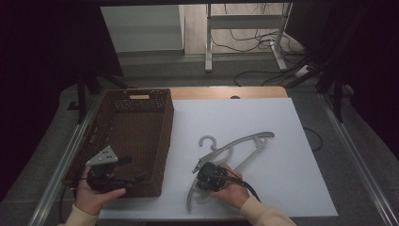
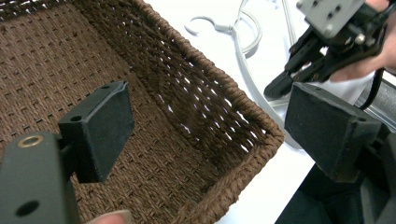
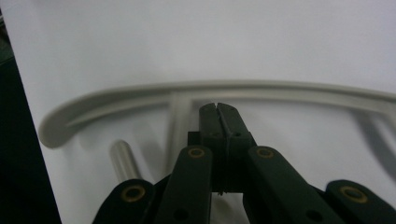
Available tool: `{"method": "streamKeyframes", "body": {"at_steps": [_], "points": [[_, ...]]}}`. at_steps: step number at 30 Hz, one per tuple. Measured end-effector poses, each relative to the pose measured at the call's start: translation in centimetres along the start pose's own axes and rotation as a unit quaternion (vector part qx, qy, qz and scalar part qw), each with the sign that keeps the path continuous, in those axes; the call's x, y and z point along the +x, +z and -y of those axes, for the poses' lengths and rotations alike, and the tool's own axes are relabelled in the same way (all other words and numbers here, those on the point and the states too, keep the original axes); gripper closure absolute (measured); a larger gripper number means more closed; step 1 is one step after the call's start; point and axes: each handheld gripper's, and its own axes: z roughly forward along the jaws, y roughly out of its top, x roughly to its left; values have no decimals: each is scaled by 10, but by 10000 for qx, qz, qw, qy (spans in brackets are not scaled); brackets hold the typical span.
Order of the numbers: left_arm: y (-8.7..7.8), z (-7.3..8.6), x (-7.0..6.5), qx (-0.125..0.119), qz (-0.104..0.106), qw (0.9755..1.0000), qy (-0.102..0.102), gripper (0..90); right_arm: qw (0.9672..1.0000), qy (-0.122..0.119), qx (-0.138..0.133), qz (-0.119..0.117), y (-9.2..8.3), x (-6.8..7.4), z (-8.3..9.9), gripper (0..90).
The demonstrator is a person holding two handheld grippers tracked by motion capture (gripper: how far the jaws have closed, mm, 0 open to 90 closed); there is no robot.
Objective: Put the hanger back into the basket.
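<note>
Right claw (image 3: 218, 108) pressed together, empty, just short of hanger (image 3: 196, 91).
Left claw (image 2: 205, 126) spread over basket (image 1: 162, 155) corner; open tabletop (image 1: 282, 141) beyond.

In the high view the right gripper (image 1: 201, 166) and the hand (image 1: 231, 189) holding it are covering the middle of the grey hanger (image 1: 235, 143), so the stretch beneath them is staying hidden, and whether the closed jaws are touching it cannot be told. In the right gripper view the picture's right edge is cutting off the hanger's curved arm (image 3: 224, 91), and the black jaws are hiding part of the bar behind them. In the left gripper view the picture's edges are cropping the woven basket (image 2: 219, 107), and the hanger's hook (image 2: 205, 23) is looking blurred.
</note>
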Motion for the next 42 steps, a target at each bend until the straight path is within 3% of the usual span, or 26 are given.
{"method": "streamKeyframes", "body": {"at_steps": [2,5,10,13,15,21,24,29,31,34,36,40,42], "points": [[-1,0,0,-13,-15,10000,-9,156,9997,163,-98,124,-11,-10,5,899],[-2,0,0,-19,-23,10000,-11,157,9972,513,-217,499,-30,-38,18,898],[-1,-1,-1,-12,-13,10000,24,157,9855,1259,-342,1082,-56,-86,47,899],[1,-2,-1,5,-1,10000,28,157,9797,1536,-196,1269,-62,-101,59,899],[2,-2,-2,16,6,10000,26,157,9782,1686,-133,1207,-62,-106,65,899],[0,-2,-4,-11,0,10000,45,158,9765,1766,92,1229,-69,-99,74,899],[-1,-2,-4,-20,3,10000,51,158,9730,1969,121,1195,-75,-92,84,899],[0,-5,-7,-21,12,9999,100,158,9724,1966,38,1252,-81,-87,91,899],[2,-6,-8,-21,33,9999,117,158,9733,1899,-138,1283,-87,-86,91,899],[4,-7,-10,-4,50,9999,121,160,9751,1780,-605,1175,-100,-82,92,899],[6,-8,-11,7,47,9999,112,160,9746,1723,-944,1073,-109,-79,96,898],[7,-8,-13,15,49,9999,89,160,9686,1799,-1457,903,-125,-77,112,898],[6,-8,-14,5,48,10000,87,161,9660,1853,-1587,853,-131,-77,123,898]]}}
